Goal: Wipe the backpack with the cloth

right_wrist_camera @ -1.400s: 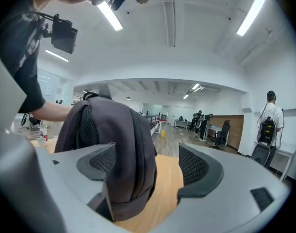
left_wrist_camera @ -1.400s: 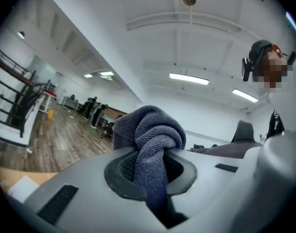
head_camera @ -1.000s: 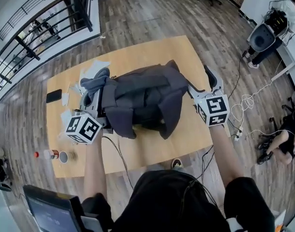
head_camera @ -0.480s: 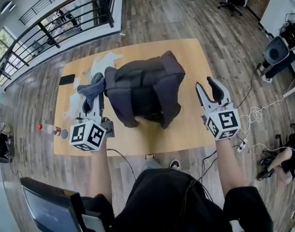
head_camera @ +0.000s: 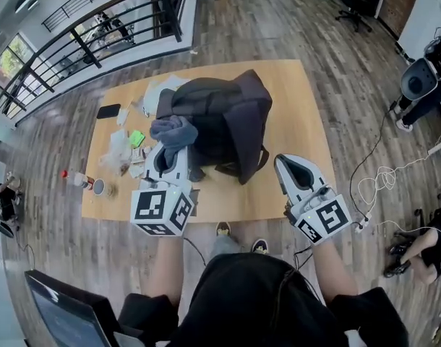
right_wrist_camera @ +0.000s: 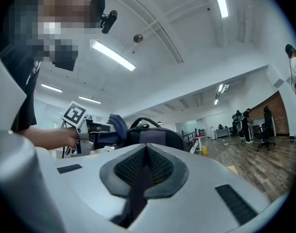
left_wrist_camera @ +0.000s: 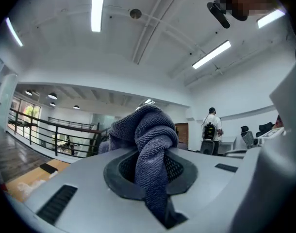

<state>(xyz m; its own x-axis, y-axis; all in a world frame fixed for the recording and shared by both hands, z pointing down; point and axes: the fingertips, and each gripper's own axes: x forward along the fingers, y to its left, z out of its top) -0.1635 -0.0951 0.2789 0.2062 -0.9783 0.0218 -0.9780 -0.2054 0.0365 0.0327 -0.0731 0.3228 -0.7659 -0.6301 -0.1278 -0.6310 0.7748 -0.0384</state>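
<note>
The left claw [head_camera: 170,150], clamped on the grey cloth [head_camera: 173,131], was the nearer to the backpack [head_camera: 228,110], which stood on the bench [head_camera: 296,114] just ahead and slightly right of it, whereas the right claw [head_camera: 285,163], having just closed on nothing, lay apart from the backpack's right side.

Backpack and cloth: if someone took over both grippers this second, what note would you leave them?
Left gripper: shut on the grey cloth, beside the backpack.
Right gripper: jaws have just been closing, now shut, empty, clear of the backpack.
Backpack lies on the wooden table.
Done: cloth in hand.
Left: wiping; how much is already wiped cannot be told.
</note>
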